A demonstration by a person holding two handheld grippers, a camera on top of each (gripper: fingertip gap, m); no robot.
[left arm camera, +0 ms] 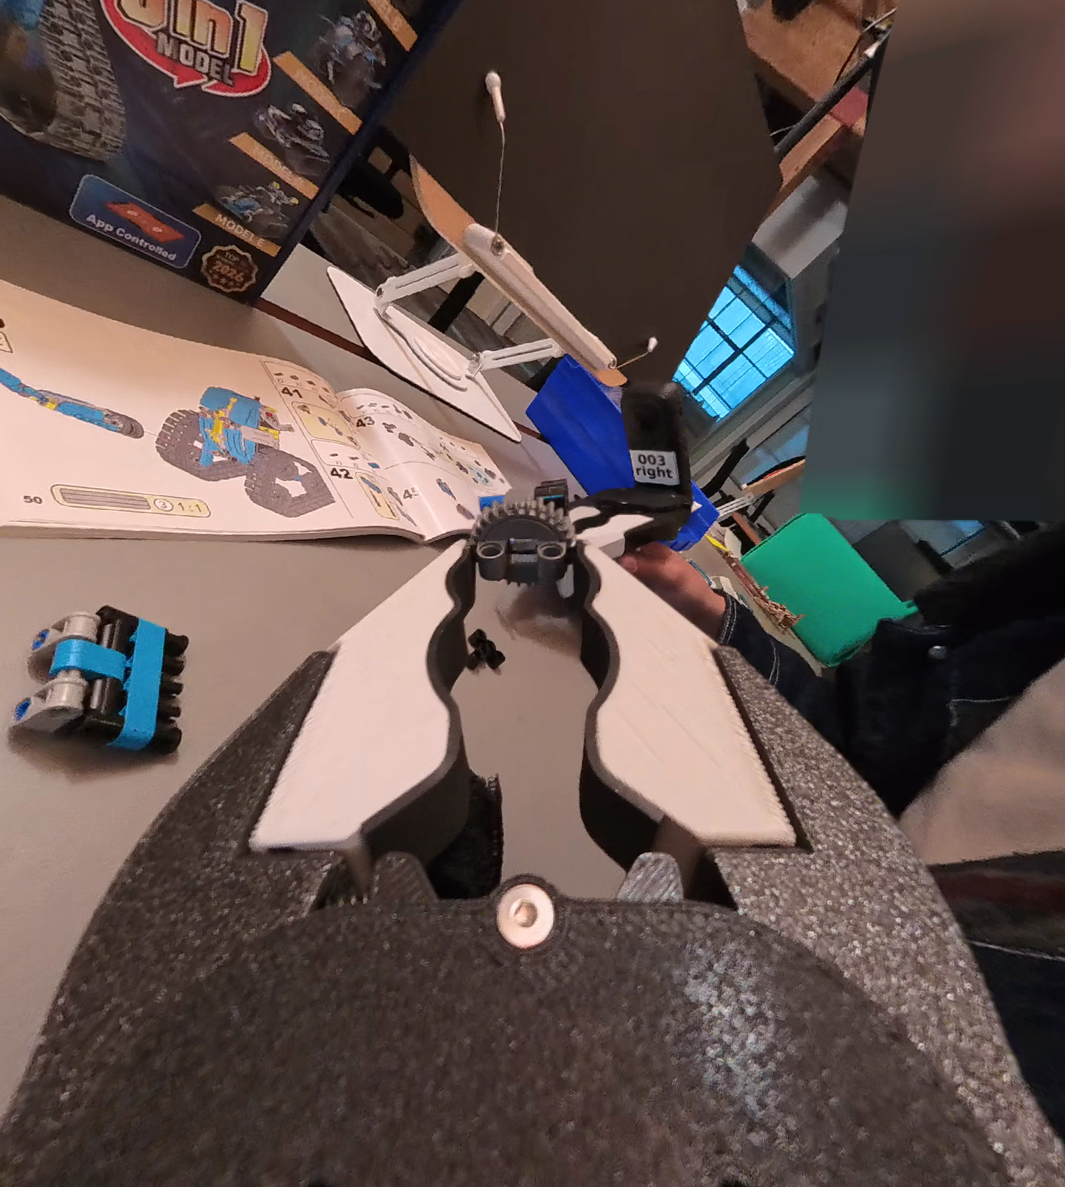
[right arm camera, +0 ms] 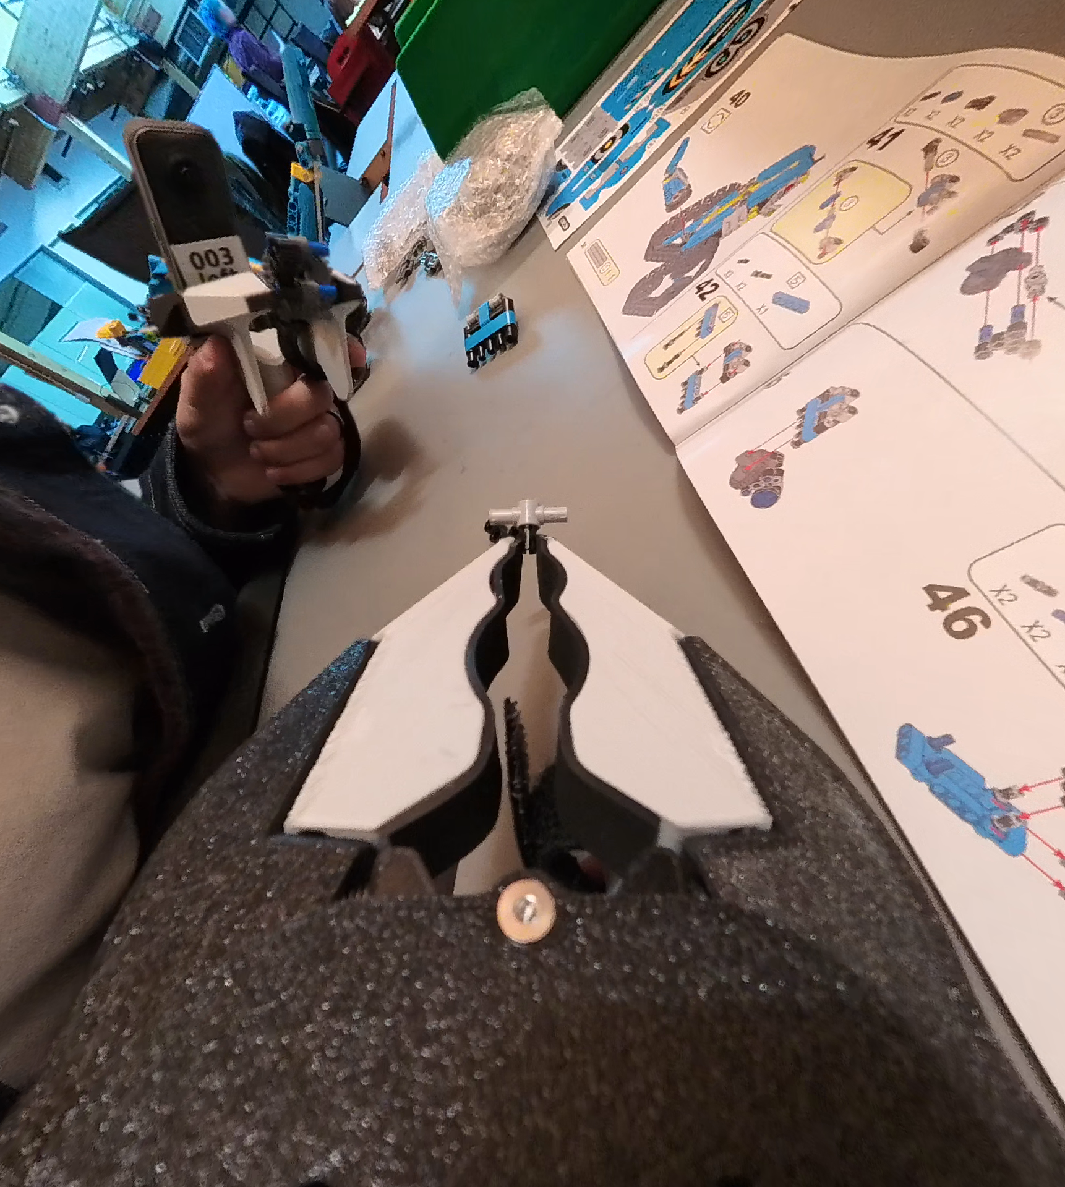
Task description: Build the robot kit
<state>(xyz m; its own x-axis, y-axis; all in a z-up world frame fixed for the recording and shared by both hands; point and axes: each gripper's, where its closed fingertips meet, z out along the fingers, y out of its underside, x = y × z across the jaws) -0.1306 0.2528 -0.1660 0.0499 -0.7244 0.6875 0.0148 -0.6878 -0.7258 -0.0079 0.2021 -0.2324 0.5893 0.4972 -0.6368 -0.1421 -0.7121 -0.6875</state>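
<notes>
Right at my tips, my left gripper [left arm camera: 520, 562] has its jaws clenched on a dark grey gear assembly [left arm camera: 522, 536], held up off the grey bench [left arm camera: 260, 616]. My right gripper [right arm camera: 525, 546] has its jaws pinched nearly together on a small light grey cross connector [right arm camera: 527, 514] with a black pin, just above the bench. Left of my left gripper lies a blue, black and grey block assembly [left arm camera: 102, 681], flat on the bench. Beyond it the open instruction booklet [left arm camera: 131, 417] is spread out, with the toy box [left arm camera: 151, 128] standing behind. Farther off, clear plastic bags [right arm camera: 491, 180] of parts sit near a green bin [right arm camera: 517, 58].
</notes>
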